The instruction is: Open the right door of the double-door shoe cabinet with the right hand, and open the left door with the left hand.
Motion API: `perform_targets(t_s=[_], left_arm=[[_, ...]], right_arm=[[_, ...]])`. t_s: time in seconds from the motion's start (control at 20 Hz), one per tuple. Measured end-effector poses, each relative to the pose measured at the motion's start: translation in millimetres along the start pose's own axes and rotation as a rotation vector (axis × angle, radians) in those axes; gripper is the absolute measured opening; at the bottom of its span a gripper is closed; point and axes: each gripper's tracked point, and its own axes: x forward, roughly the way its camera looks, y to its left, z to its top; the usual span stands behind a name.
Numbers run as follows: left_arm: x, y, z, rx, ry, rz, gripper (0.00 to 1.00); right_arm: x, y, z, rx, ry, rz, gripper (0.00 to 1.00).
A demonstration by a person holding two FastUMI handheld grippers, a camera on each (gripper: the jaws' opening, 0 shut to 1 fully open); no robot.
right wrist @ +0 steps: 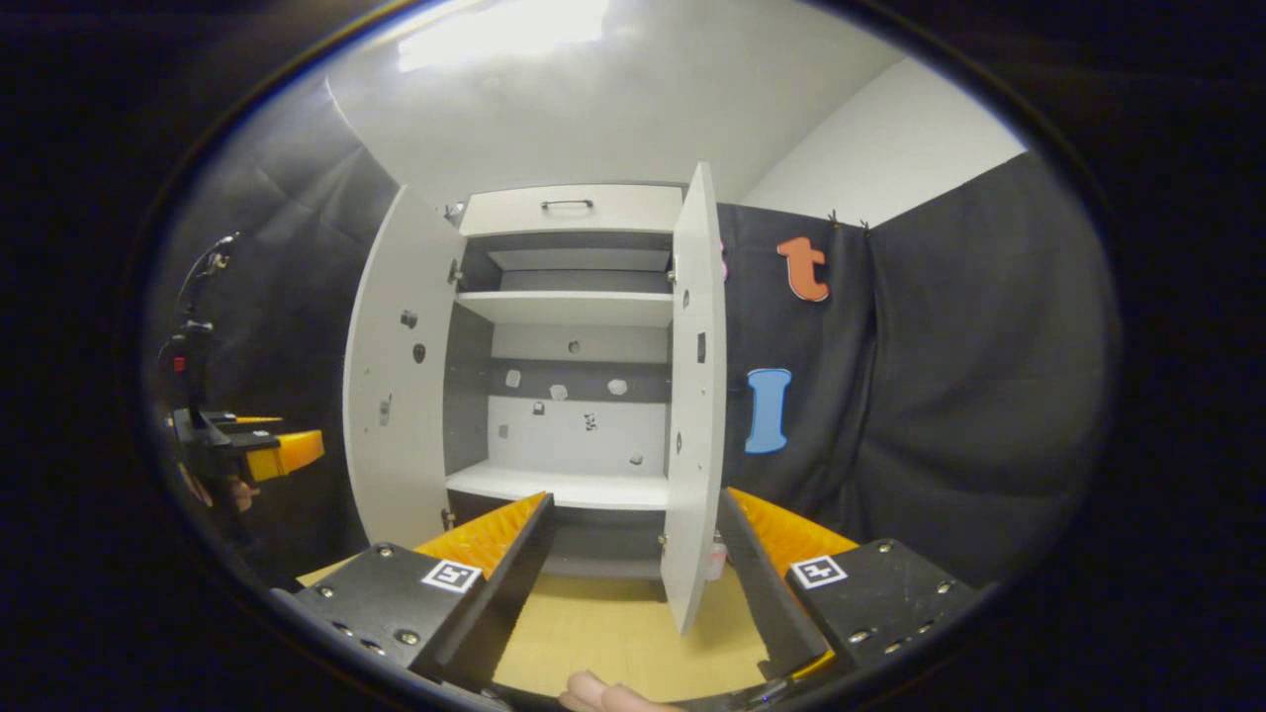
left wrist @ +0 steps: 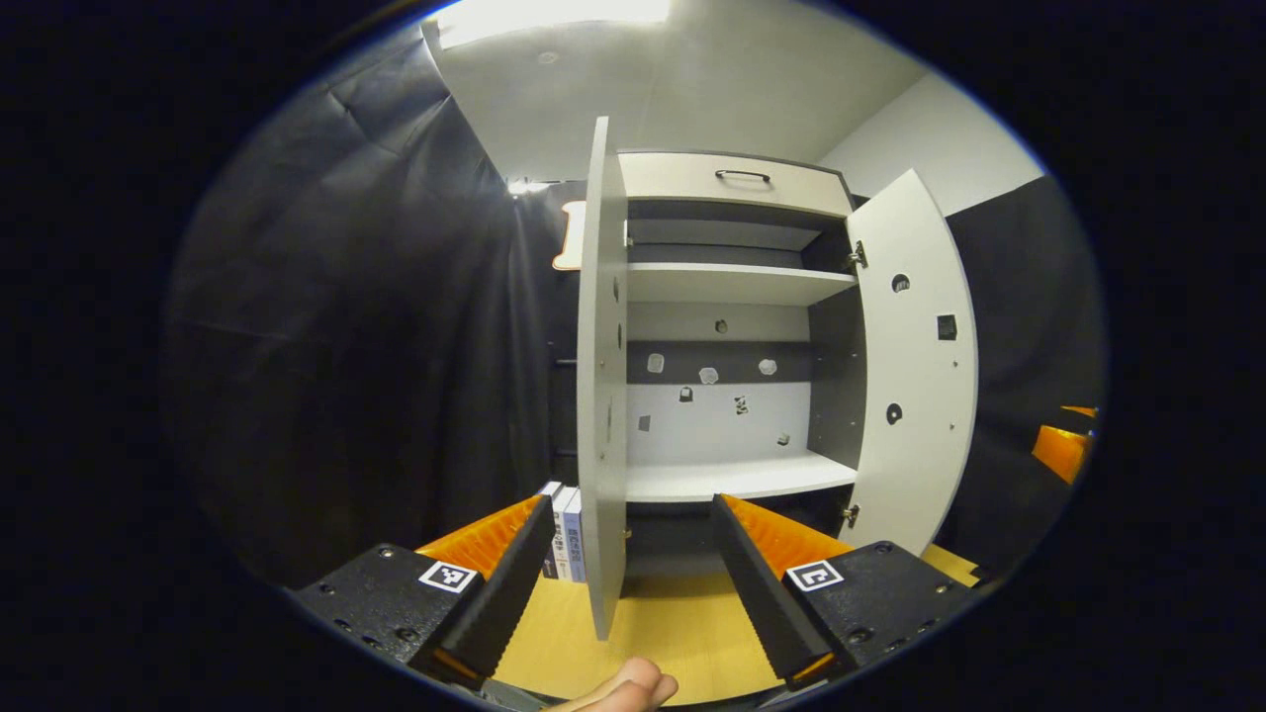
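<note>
The shoe cabinet (left wrist: 732, 287) stands with both doors swung out. In the left gripper view the left door (left wrist: 603, 396) is edge-on between the fingers of my left gripper (left wrist: 631, 502), close to the left finger (left wrist: 495, 583); the jaws are wide apart and do not press it. The right door (left wrist: 915, 366) hangs open farther right. In the right gripper view the right door (right wrist: 697, 396) is edge-on between the fingers of my right gripper (right wrist: 633, 497), near the right finger (right wrist: 771, 574), which is open too. The left door (right wrist: 396, 396) stands open at the left.
Inside the cabinet are white shelves (left wrist: 737, 477) and, above them, a drawer with a black handle (left wrist: 742, 176). Books (left wrist: 564, 534) stand beside the cabinet on the yellow wooden surface (left wrist: 682, 633). The other gripper (right wrist: 252, 450) shows far left in the right gripper view. Black cloth hangs on both sides.
</note>
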Motion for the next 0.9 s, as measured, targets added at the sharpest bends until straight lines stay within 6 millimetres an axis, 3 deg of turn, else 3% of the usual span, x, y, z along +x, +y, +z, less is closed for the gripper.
perform_targets(t_s=[0.25,0.5,0.7,0.9], left_arm=[[-16,-24,-27,-0.009,0.037,-0.021,0.98],[-16,-27,-40,-0.021,0.051,-0.009,0.98],[-16,-27,-37,-0.005,0.032,-0.002,0.94],[-20,-24,-24,0.024,-0.008,0.011,0.97]], right_arm=[[-12,-11,-2,-0.003,-0.009,-0.019,0.98],[-9,-23,-19,0.003,0.025,-0.034,0.96],[-5,-23,-32,0.006,0.054,-0.024,0.98],[-4,-22,-32,0.026,0.058,-0.014,0.96]])
